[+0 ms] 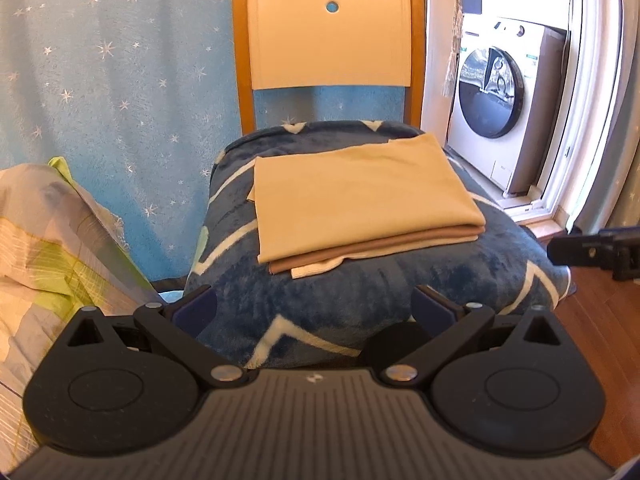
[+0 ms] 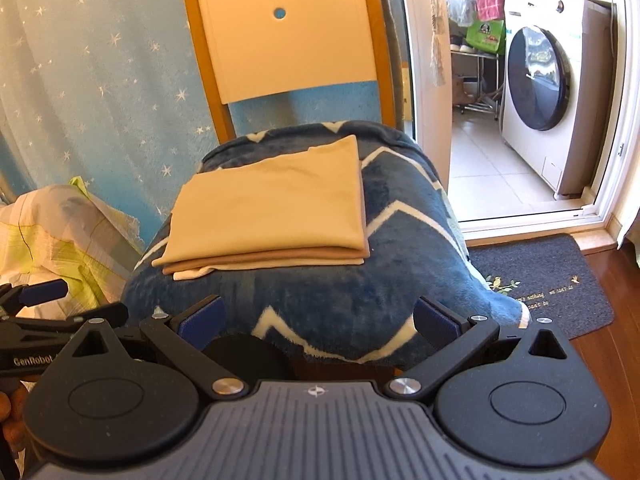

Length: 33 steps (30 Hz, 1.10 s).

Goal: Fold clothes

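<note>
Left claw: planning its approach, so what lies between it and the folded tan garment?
Only bare blue zigzag blanket lies between the open left claw and the folded tan garment, as the left wrist view shows.

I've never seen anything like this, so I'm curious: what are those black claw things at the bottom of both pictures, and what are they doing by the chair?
Those are two grabbers, each held in a person's hand, each with a small camera looking out between its two fingers. One picture comes from the left gripper, the other from the right gripper. Both are open and hold nothing. In front of them stands a wooden chair covered by a blue blanket. On the blanket lies a tan garment, folded into a neat rectangle with its layers showing at the front edge. Beyond the doorway is a washing machine.
</note>
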### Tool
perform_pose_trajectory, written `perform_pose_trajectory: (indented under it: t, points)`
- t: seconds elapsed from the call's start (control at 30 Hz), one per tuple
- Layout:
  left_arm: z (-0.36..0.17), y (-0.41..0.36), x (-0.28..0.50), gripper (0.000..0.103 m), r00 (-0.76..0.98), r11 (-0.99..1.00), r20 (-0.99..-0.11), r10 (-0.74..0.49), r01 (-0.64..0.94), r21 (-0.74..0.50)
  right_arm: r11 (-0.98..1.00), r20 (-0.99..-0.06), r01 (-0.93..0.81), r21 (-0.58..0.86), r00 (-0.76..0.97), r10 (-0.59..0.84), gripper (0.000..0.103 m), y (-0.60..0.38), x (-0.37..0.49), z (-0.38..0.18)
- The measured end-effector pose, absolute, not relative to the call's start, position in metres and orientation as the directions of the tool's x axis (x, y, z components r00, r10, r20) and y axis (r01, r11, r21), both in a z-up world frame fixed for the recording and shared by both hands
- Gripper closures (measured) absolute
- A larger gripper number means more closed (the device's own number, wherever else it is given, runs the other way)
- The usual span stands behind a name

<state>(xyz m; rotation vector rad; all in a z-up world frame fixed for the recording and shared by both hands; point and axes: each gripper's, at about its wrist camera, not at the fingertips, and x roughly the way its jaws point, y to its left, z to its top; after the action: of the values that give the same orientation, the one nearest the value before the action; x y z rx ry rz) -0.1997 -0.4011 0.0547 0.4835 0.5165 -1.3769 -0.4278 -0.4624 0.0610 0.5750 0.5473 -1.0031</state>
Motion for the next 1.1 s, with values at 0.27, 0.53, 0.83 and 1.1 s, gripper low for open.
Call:
perform_pose_trajectory:
  t: [0.27,0.53,0.83,1.1]
  points:
    - [0.064,-0.395,-0.199,0.001,0.092,0.123,-0.571,-0.816,0.992,-0.015,0.417,-0.658,0.890,0.186,0.428,-0.620,0.000,-0.458,-0.428,0.067]
    - [0.077,-0.390,-0.199,0.001,0.129,0.162,-0.569,-0.812,0.987,-0.008,0.417,-0.644,0.891,0.179,0.426,-0.636,0.000,-0.448,-0.432,0.078]
    - [0.071,-0.377,-0.202,0.001,0.120,0.150,-0.586,-0.801,0.989,-0.004,0.399,-0.642,0.901,0.170,0.408,-0.650,0.000,-0.438,-0.444,0.083]
    - [0.074,-0.365,-0.205,0.001,0.137,0.163,-0.571,-0.809,0.987,0.006,0.414,-0.635,0.895,0.167,0.419,-0.649,0.000,-0.430,-0.444,0.088]
